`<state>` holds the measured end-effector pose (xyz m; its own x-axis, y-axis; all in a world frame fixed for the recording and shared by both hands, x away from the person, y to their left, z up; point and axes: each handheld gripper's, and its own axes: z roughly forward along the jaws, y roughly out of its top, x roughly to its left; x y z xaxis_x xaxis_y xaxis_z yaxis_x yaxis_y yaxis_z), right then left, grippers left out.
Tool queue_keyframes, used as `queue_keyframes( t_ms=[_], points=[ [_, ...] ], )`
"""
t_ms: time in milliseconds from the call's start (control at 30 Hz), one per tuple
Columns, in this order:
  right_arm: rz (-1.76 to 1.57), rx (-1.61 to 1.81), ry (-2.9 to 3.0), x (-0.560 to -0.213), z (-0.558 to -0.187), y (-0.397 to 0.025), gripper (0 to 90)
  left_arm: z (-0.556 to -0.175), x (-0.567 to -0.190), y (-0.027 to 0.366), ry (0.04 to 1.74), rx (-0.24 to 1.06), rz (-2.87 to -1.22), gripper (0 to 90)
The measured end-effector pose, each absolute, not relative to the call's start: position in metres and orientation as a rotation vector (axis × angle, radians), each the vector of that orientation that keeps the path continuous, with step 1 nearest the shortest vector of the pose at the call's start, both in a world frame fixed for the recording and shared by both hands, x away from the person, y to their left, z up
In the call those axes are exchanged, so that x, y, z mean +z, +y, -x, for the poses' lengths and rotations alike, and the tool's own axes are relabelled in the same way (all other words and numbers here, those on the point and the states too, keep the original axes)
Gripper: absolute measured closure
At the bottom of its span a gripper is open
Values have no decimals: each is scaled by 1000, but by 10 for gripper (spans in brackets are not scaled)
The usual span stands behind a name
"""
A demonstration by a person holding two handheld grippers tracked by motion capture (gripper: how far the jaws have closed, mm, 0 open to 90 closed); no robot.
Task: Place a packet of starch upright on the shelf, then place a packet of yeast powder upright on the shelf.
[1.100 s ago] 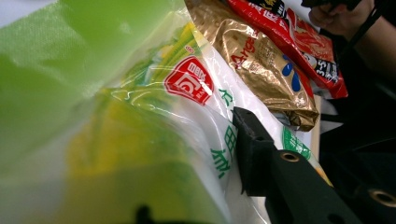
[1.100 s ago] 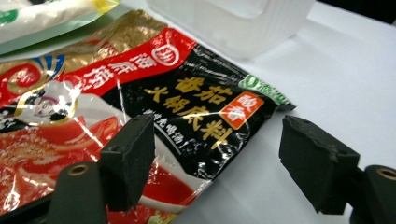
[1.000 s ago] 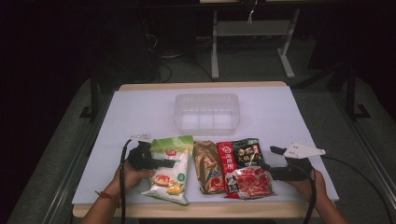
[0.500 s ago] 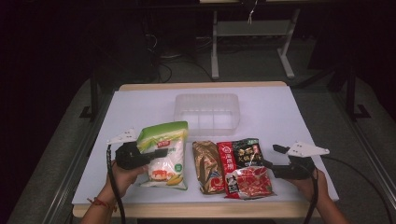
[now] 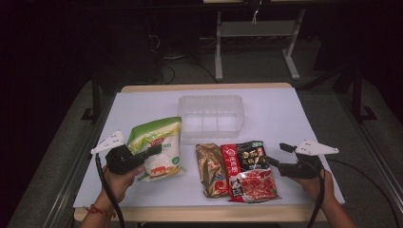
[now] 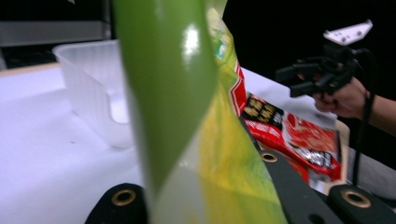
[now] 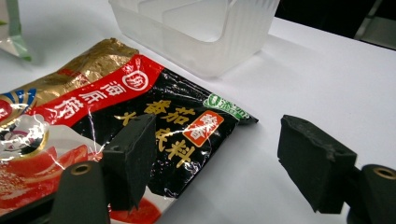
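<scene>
From where I sit at the controls, the nearest thing is my left gripper [image 5: 151, 151], and it is clamped on the green-and-white snack bag [image 5: 157, 147]. In the left gripper view the bag's green edge [image 6: 163, 93] stands up between the two black jaws, tall and nearly upright. That is the change: a second ago this bag lay flat at the left end of the row of packets, and half a second ago it was only tipping up. Now its top is lifted and swung left, away from the row, with its lower end low by the white table [image 5: 285, 114]; I cannot tell whether it still touches.

I read this as the pick being made. The grip looks secure enough to carry, and what is left is the short move forward to the clear plastic bin [image 5: 211, 116], which sits just beyond the row and looks empty, its inner dividers showing.

To the right, near the front edge, the gold packet [image 5: 211, 168] and the red-and-black hotpot seasoning packet [image 5: 249, 166] lie flat, side by side and touching. Neither has moved in the last second.

My right gripper [image 5: 274, 162] has barely moved, waiting at the seasoning packet's right edge. In the right gripper view its jaws stand wide apart with nothing between them, one pad [image 7: 133, 158] over the packet's black corner [image 7: 187, 135] and the other over bare table.

My guess is that packet goes next once the bag is in the bin.
</scene>
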<state>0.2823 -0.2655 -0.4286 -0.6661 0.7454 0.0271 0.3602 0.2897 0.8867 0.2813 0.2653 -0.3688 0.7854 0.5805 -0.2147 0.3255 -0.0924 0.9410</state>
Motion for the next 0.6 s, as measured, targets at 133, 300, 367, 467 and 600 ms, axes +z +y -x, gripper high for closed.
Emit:
queue_keyframes(
  t_ms=[133, 300, 367, 467, 600],
  points=[
    [-998, 1320, 2180, -429, -283, -264, 279, -279, -367, 268, 752, 294, -1666, 864],
    [-981, 1306, 2176, -427, -281, -263, 279, -280, -366, 272, 774, 310, -1629, 866],
    [-976, 1308, 2180, -428, -281, -263, 279, -280, -365, 272, 784, 314, -1609, 867],
    [-972, 1301, 2183, -428, -281, -263, 279, -281, -363, 272, 784, 320, -1591, 868],
    [-979, 1302, 2185, -430, -282, -263, 279, -284, -355, 272, 792, 336, -1546, 869]
  ],
)
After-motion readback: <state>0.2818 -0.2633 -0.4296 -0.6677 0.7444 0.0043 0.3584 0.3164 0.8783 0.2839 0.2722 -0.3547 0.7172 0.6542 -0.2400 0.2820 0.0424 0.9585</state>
